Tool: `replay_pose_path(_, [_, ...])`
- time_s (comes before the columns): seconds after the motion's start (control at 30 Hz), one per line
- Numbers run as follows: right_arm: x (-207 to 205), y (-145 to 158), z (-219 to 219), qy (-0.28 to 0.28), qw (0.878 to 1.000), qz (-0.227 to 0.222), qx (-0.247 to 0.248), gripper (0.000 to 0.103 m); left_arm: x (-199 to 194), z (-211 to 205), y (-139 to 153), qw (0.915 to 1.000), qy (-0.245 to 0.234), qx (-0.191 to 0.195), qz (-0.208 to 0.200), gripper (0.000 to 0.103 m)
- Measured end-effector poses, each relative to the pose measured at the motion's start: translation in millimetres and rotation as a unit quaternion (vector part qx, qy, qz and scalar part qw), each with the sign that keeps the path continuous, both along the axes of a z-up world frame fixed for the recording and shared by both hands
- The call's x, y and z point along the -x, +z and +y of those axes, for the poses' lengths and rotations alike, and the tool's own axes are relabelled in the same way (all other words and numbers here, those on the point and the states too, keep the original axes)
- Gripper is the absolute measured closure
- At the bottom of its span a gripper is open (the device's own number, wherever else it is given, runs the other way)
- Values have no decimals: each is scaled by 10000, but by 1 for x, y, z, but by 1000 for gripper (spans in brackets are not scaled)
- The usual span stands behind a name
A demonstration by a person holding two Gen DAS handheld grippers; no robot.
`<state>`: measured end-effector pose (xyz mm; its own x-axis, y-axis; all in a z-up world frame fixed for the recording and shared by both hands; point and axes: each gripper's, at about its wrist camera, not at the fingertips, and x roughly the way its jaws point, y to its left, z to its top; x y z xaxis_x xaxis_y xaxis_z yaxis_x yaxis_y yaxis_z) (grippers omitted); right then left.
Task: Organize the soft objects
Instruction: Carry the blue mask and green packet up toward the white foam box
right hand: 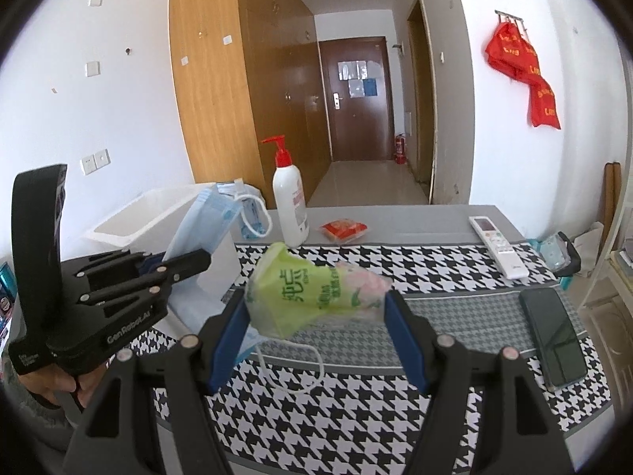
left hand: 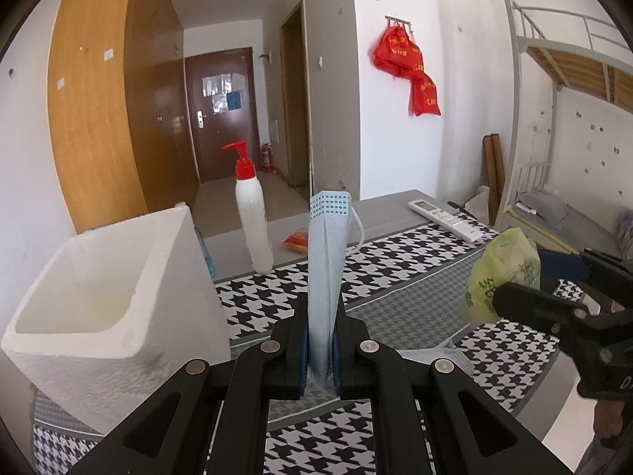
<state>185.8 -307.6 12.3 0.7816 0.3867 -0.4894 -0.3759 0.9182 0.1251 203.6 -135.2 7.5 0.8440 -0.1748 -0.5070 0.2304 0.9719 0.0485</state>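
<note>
The left gripper (left hand: 320,340) is clamped on a folded blue face mask (left hand: 328,261), which stands upright between its pads with one ear loop hanging free at 3 o'clock of the mask. The mask is held above the houndstooth tablecloth (left hand: 395,253), just beside the white foam box (left hand: 99,297); the box sits at 9 o'clock of the gripper, open side up.

The right gripper (right hand: 316,316) holds a green tissue pack (right hand: 312,285) crosswise between its blue pads (right hand: 231,332), the jaws standing wide on the pack's two ends. The pack is off the cloth. A second face mask (right hand: 253,346) lies on the cloth below it, its loop trailing toward 6 o'clock.

At 12 o'clock, near the table's far edge, stands a white pump bottle (right hand: 290,209) with a red pump. A small red packet (right hand: 344,231) lies at 3 o'clock of the bottle. A white remote (right hand: 498,245) and a dark phone (right hand: 554,340) lie well apart toward 3 o'clock.
</note>
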Motion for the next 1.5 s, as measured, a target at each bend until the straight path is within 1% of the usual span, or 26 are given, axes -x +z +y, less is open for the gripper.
replay_pose_path(0.1, [4,3,3,-47,10000,-60,-7,31,4,5,2,10000,-73,42,-23,93])
replay_pose_path(0.33, [12,11,10,-103,9997,-200,-19,31,18,16,13,9996,-137,111,-227,93])
replay_pose_path(0.6, [14,22,21,-32,9992,-396,-73,31,35,34,30,9983,-13,210,-551,93])
replay_pose_path(0.93, [10,29,30,27,9984,-547,-98,31,43,46,50,9958,92,281,-861,93])
replay_pose_path(1.23, [4,35,42,186,9978,-627,-112,31,45,69,61,9928,436,286,-1076,93])
replay_pose_path(1.5, [-3,40,58,405,9967,-688,-149,31,43,86,63,9904,731,280,-1141,93])
